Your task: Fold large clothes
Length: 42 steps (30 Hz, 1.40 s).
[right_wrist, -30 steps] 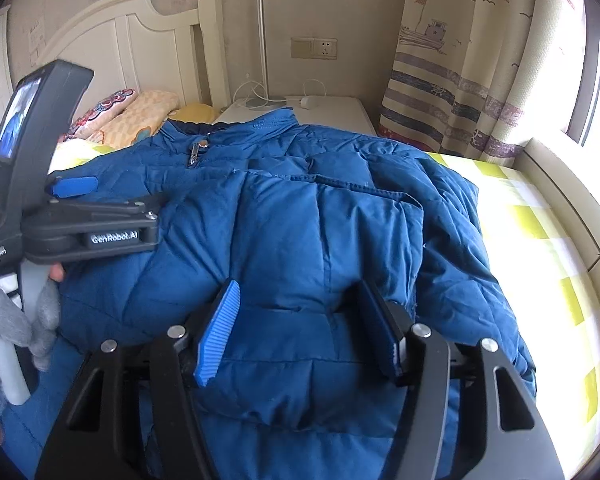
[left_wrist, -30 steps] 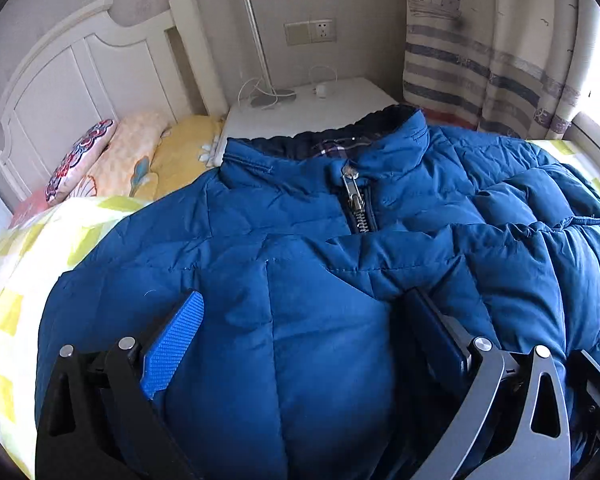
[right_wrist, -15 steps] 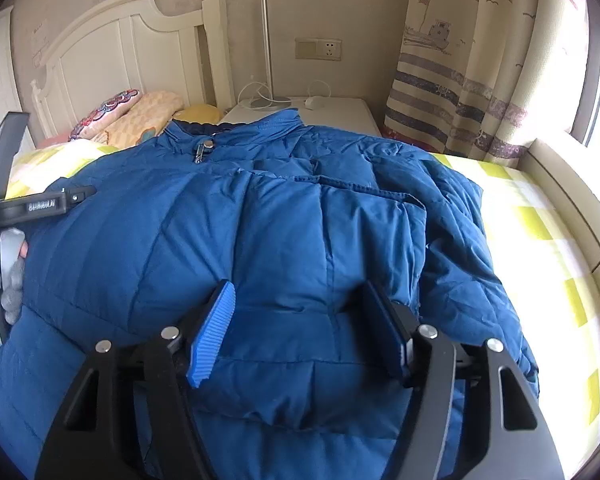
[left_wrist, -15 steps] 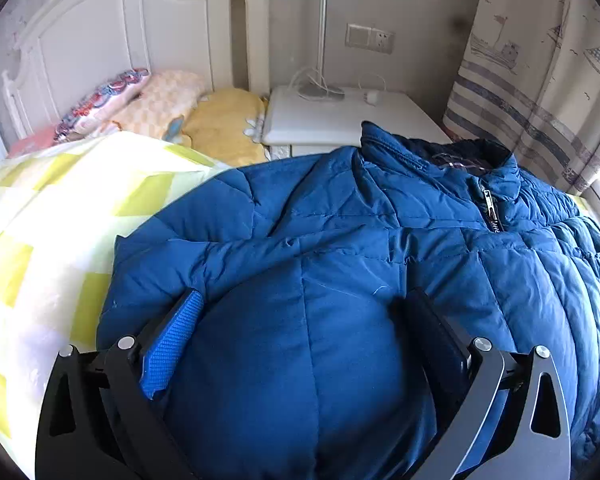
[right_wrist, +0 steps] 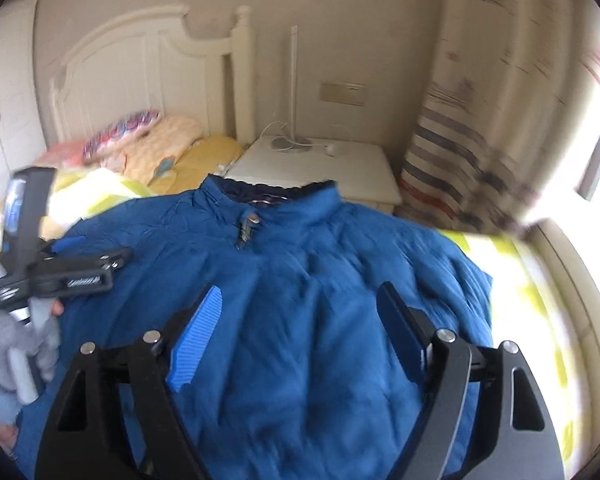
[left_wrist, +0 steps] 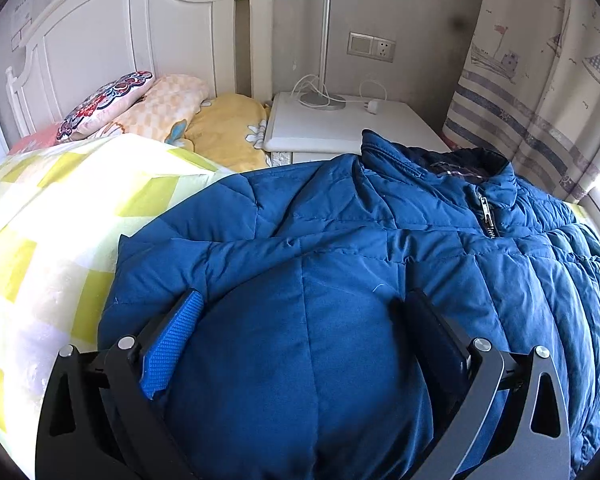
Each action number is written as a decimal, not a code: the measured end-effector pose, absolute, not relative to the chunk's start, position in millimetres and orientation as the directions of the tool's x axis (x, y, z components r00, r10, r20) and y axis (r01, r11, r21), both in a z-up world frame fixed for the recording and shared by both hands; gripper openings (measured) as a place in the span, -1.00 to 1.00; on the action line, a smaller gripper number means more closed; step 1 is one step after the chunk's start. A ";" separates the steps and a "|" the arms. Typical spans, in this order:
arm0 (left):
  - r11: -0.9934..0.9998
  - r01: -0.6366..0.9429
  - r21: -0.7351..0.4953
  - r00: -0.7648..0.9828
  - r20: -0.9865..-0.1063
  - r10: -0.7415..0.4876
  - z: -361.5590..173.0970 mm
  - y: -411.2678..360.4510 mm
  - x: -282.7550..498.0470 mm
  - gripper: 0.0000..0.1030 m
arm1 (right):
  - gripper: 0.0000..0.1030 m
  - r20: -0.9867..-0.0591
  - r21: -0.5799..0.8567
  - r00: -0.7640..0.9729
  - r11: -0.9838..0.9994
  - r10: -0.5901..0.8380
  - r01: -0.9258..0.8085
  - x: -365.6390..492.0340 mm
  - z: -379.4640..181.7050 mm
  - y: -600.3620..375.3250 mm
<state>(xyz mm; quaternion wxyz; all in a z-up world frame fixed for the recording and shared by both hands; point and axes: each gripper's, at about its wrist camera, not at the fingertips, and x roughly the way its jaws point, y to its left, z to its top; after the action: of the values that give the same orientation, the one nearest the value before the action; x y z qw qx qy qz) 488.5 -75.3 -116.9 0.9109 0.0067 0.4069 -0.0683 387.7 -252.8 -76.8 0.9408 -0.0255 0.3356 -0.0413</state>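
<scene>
A blue padded jacket (left_wrist: 340, 240) lies spread on the bed (left_wrist: 40, 240), collar toward the headboard (left_wrist: 100, 40) and zipped at the neck. The left claw (left_wrist: 304, 336) presses down into the jacket's left side with a thick bulge of fabric filling the gap between its fingers — clamped on it, as far as the view shows. The right claw (right_wrist: 300, 324) hovers above the jacket's middle, its jaws opening and gripping nothing. The right view is blurred.
</scene>
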 end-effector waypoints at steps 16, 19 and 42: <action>0.991 0.130 -0.044 0.662 -0.740 -0.119 -116.9 -73.2 488.8 0.91 | 0.70 -0.666 -0.005 0.738 0.991 -0.104 0.135 381.8 -87.8 -300.8; 0.991 0.130 -0.042 0.663 -0.740 -0.118 -117.4 -72.7 489.0 0.91 | 0.75 -0.721 -0.051 0.679 0.988 -0.137 0.145 385.6 -117.4 -310.1; 0.996 0.081 0.027 0.618 -0.786 -0.029 -96.8 -79.6 469.7 0.91 | 0.86 -0.781 -0.011 0.619 0.992 -0.089 0.129 388.5 -129.2 -320.9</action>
<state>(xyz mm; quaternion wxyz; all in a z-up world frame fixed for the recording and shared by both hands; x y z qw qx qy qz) 469.7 -79.6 -96.8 0.8989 0.0297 0.4361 -0.0304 388.5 -320.9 -129.2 0.8993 0.0230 0.4325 -0.0608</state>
